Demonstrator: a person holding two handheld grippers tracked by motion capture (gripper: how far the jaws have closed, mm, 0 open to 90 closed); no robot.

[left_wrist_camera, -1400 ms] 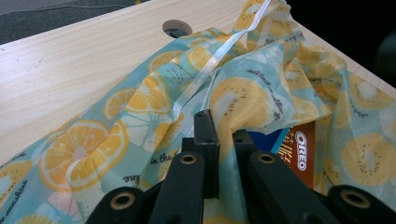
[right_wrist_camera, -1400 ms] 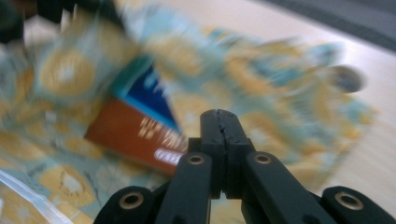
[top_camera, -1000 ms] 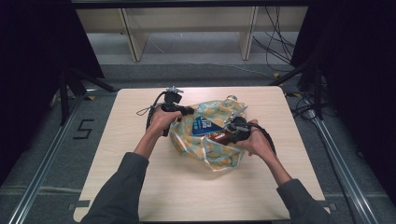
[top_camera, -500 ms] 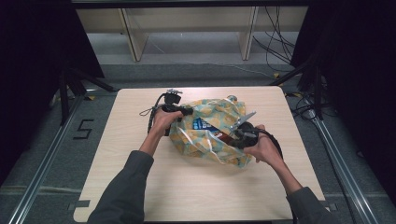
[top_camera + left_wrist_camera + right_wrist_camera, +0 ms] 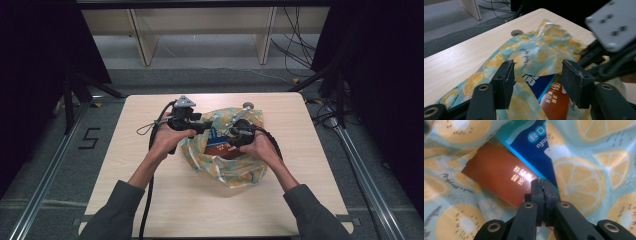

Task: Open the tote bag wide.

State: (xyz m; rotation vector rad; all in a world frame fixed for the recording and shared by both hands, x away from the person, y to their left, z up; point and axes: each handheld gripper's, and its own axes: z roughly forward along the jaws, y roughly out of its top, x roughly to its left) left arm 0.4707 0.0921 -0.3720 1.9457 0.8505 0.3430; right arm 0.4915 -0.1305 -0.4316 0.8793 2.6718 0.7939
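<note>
High view: lemon-print cloth bag (image 5: 226, 150) mid tabletop (image 5: 150, 200), both tools at its mouth. Left tool (image 5: 202, 127) has just been opening, nothing between jaws; right tool (image 5: 235, 134) closed, maybe pinching bag fabric, can't tell.

Left gripper view: re-grip the loose bag edge before pulling wider.

Right gripper view: 2 packs inside, 1 brown pack (image 5: 496, 177), 1 blue pack (image 5: 534, 142); 1 bag.

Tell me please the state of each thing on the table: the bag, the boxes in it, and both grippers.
Fruit-print bag: lying crumpled on the table, mouth open.
Brown box: inside the bag, partly showing.
Blue box: inside the bag, beside the brown box, partly covered.
Left gripper: fingers have just been opening, apart above the bag, nothing pressed.
Right gripper: fingers shut, at the brown box's edge.
</note>
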